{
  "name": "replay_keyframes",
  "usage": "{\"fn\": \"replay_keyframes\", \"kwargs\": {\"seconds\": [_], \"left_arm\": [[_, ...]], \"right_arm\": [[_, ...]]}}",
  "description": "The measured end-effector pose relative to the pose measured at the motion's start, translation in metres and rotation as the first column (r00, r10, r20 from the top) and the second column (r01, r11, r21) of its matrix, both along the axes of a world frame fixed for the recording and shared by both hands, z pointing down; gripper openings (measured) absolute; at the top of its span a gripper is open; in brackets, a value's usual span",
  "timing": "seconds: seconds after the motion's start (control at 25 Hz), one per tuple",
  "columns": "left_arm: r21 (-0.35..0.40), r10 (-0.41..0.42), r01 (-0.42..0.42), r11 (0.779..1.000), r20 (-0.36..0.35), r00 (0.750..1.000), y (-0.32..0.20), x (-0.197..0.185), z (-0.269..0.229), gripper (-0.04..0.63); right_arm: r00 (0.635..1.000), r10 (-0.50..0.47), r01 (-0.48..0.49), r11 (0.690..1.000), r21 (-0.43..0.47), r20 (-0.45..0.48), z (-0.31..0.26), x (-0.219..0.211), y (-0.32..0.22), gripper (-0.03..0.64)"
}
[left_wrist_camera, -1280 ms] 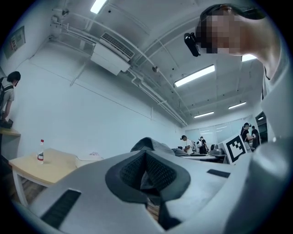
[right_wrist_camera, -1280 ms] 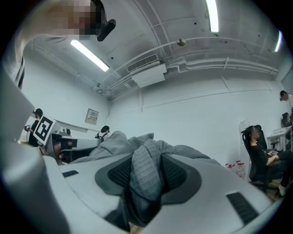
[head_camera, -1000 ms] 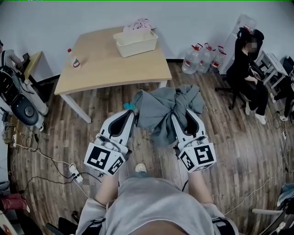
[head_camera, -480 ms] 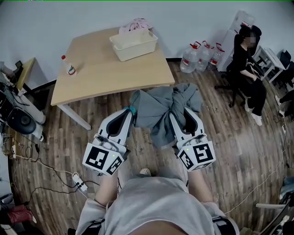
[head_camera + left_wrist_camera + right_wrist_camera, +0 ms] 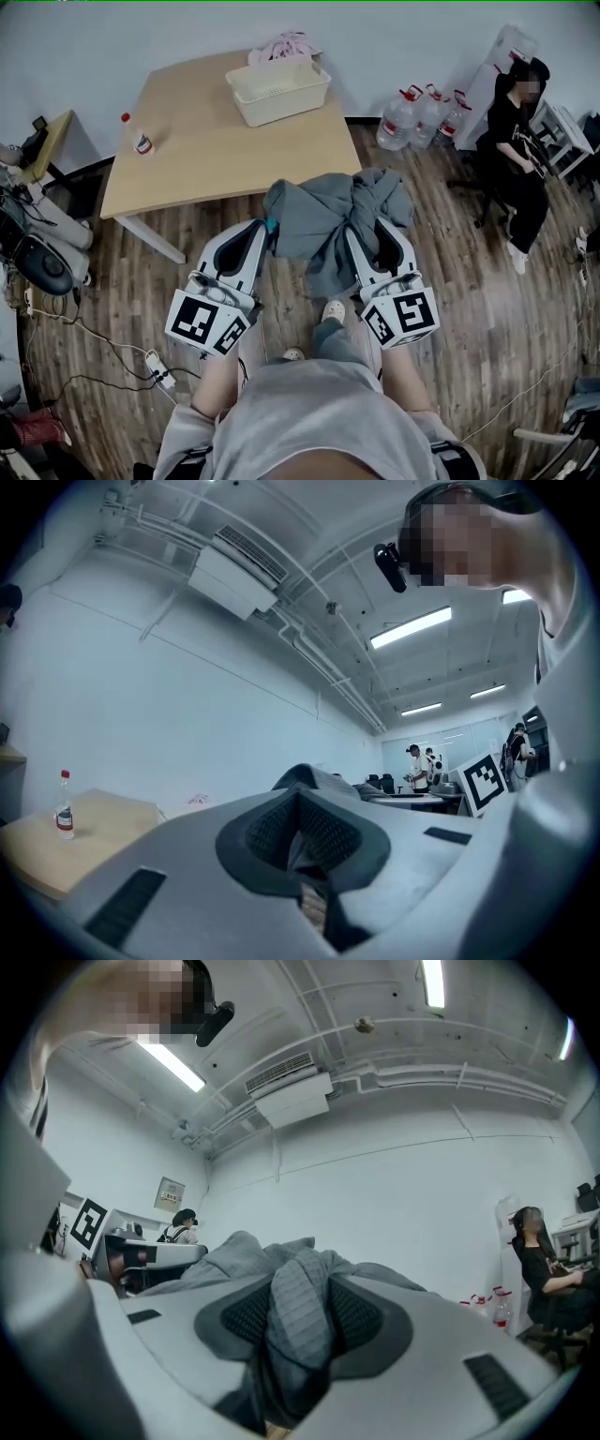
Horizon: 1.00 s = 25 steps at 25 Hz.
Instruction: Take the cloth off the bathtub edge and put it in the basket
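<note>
A crumpled grey cloth (image 5: pixel 328 220) hangs in the air between my two grippers, above the wooden floor. My left gripper (image 5: pixel 265 228) is shut on its left corner; a thin fold sits between the pads (image 5: pixel 281 832). On the other side, my right gripper (image 5: pixel 361 230) is shut on a thick bunch of cloth (image 5: pixel 298 1307) that fills its jaws. The cream basket (image 5: pixel 281 101) stands at the far end of the wooden table (image 5: pixel 216 155), ahead of both grippers. No bathtub is in view.
A small bottle (image 5: pixel 141 142) stands on the table's left side. A pink cloth (image 5: pixel 284 45) lies behind the basket. Water jugs (image 5: pixel 412 117) and a seated person (image 5: pixel 516 141) are at the right. Cables and gear (image 5: pixel 42 253) line the left floor.
Both grippers have carried the cloth a little toward the table, grips unchanged. A foot now shows on the floor below the grippers.
</note>
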<state>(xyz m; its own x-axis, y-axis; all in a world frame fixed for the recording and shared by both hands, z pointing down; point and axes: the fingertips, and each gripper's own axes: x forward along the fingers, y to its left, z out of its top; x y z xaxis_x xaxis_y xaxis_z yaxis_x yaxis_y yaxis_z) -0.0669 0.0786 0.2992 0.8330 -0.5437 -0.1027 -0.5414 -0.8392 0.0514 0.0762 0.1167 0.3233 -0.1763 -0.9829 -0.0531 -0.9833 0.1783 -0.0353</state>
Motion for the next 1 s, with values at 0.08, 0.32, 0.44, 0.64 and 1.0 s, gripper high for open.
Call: {"fn": "replay_keyframes", "kwargs": {"seconds": [0.08,0.32,0.44,0.64,1.0], "left_arm": [[0.002,-0.013,0.013,1.000,0.000,1.000,-0.016,0.009,-0.001,-0.002],[0.013,-0.052,0.052,0.999,-0.012,0.999,-0.062,0.046,-0.005,-0.002],[0.013,-0.070,0.070,0.997,-0.014,0.997,-0.081,0.065,-0.006,-0.002],[0.017,-0.115,0.115,0.993,-0.016,0.993,-0.111,0.093,-0.009,-0.002],[0.030,-0.204,0.204,0.978,-0.011,0.979,-0.146,0.122,-0.008,-0.002]], "right_arm": [[1.000,-0.016,0.016,1.000,0.002,-0.003,-0.001,0.009,-0.018,0.170],[0.998,-0.059,0.060,0.998,0.014,-0.018,-0.006,0.044,-0.072,0.170],[0.996,-0.082,0.082,0.997,0.017,-0.019,-0.008,0.063,-0.095,0.170],[0.992,-0.121,0.122,0.992,0.017,-0.025,-0.012,0.094,-0.131,0.170],[0.980,-0.199,0.199,0.980,0.019,-0.021,-0.008,0.127,-0.178,0.170]]}}
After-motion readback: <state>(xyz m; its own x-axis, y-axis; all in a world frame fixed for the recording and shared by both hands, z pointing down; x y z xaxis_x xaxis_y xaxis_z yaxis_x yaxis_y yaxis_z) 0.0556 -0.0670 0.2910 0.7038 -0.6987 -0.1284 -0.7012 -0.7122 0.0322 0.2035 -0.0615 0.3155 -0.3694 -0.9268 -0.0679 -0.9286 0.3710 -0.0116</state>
